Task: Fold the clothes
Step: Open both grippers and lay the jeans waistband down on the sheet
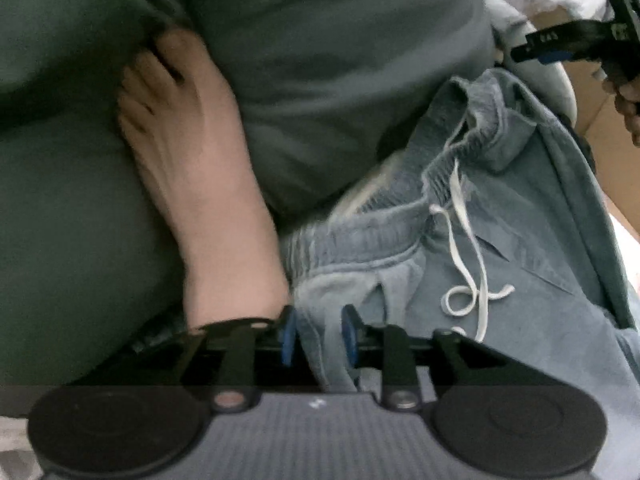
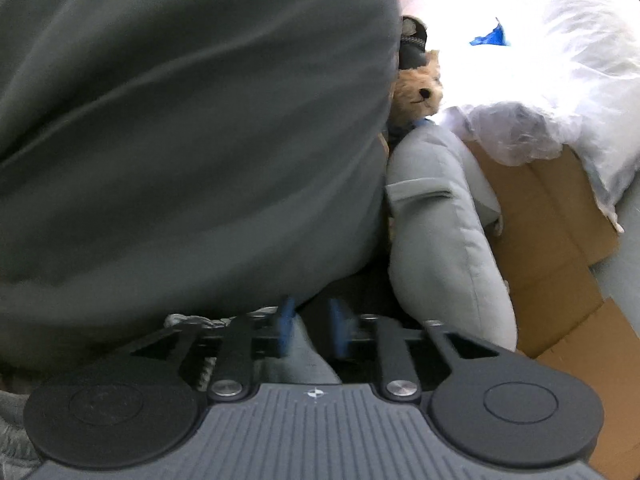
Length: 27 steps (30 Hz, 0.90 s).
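Blue sweatpants bunched on the lap, ready for a fresh grasp.

Lay crumpled, waistband and white drawstring uppermost, against dark green trouser legs and a bare foot. Left gripper parted, a fold of blue cloth between the pads, seemingly not pinched; right gripper parted too, grey cloth loose between. Probably mid-regrasp: next, closing on the waistband corners and spreading flat. Beyond: teddy bear, cardboard box.

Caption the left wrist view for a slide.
Left gripper straddles a fold of blue drawstring shorts beside a bare foot; the right gripper waits at upper right.
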Available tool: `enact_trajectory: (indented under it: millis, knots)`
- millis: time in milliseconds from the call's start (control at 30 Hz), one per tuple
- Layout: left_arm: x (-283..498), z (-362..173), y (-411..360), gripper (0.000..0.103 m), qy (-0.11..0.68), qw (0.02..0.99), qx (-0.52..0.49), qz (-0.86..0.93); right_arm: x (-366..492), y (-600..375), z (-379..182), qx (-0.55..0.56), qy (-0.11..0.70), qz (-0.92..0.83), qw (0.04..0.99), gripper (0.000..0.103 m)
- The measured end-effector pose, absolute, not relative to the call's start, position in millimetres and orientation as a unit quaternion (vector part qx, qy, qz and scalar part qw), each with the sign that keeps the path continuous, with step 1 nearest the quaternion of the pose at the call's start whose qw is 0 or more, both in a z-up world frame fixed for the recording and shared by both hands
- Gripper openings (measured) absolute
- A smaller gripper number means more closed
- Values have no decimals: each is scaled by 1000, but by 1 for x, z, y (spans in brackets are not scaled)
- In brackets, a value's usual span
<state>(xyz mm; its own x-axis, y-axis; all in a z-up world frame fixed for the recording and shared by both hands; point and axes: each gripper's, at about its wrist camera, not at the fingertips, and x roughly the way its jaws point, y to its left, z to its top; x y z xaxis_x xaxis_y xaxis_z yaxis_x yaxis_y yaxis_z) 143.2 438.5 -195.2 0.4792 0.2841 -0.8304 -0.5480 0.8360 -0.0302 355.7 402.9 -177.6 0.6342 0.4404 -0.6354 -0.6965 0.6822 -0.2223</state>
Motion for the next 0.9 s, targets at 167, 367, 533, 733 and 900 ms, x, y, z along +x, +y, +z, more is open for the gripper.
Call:
enact_trajectory:
  millis: [167,367,533,733,900]
  knots:
    - [123,-166,418,41,416,860,-146,256,340,355,-150,-185,301,364,862,60]
    - [114,-146,374,45,411,872,-134,228,305,261,-120,-191,324,378,846,60]
    - [115,-134,332,57,405,879,-140,208,271,171,-97,-202,338,336,856,59]
    - [132,-120,266,60,399,892,-129,169,219,73,-66,-196,345,335,855,59]
    - [155,-120,207,60,403,899,-106,137,175,-2,-67,-206,360,325,850,59]
